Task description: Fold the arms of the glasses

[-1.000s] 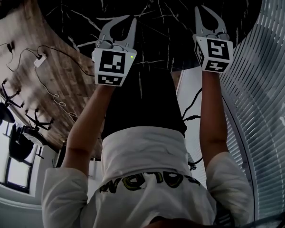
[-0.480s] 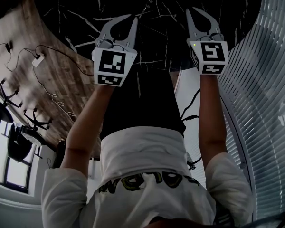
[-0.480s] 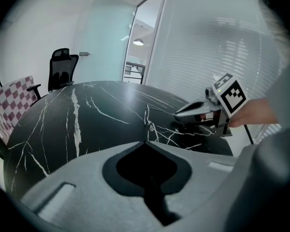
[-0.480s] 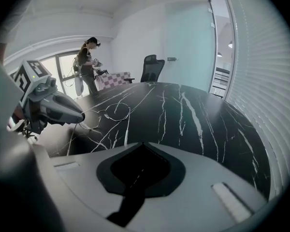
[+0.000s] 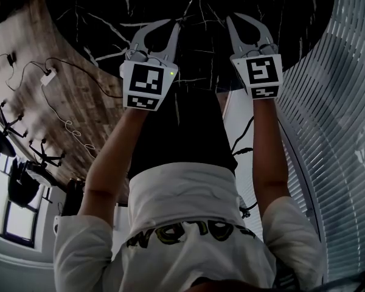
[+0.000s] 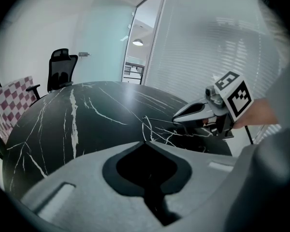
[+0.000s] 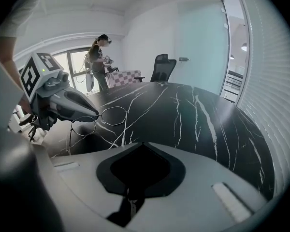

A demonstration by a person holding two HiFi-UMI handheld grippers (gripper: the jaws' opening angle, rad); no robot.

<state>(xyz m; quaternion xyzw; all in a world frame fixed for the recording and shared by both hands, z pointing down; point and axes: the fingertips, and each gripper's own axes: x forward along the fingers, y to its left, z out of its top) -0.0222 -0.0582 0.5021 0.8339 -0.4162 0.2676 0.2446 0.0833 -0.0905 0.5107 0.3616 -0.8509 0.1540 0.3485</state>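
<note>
Thin wire-rimmed glasses (image 7: 113,115) hang just above the black marble table (image 7: 193,115). My left gripper (image 7: 96,114) is shut on them at the bridge, between the two lenses. In the left gripper view the rim (image 6: 146,128) shows right beyond my own shut jaw tips. One slim arm (image 6: 159,119) runs from there toward my right gripper (image 6: 176,118). The right gripper is shut, its tip at the end of that arm, and I see nothing clamped between its jaws. In the head view the left gripper (image 5: 173,23) and right gripper (image 5: 234,16) reach out side by side over the table.
A black office chair (image 6: 60,71) and a checkered chair (image 6: 9,100) stand at the table's far side. Blinds on a glass wall (image 5: 340,102) run along the right. Cables (image 5: 55,78) lie on the wooden floor. A person (image 7: 99,57) stands by the window.
My right gripper has slid left toward the left gripper and rolled a little, staying shut. The left gripper has kept still with the glasses.
</note>
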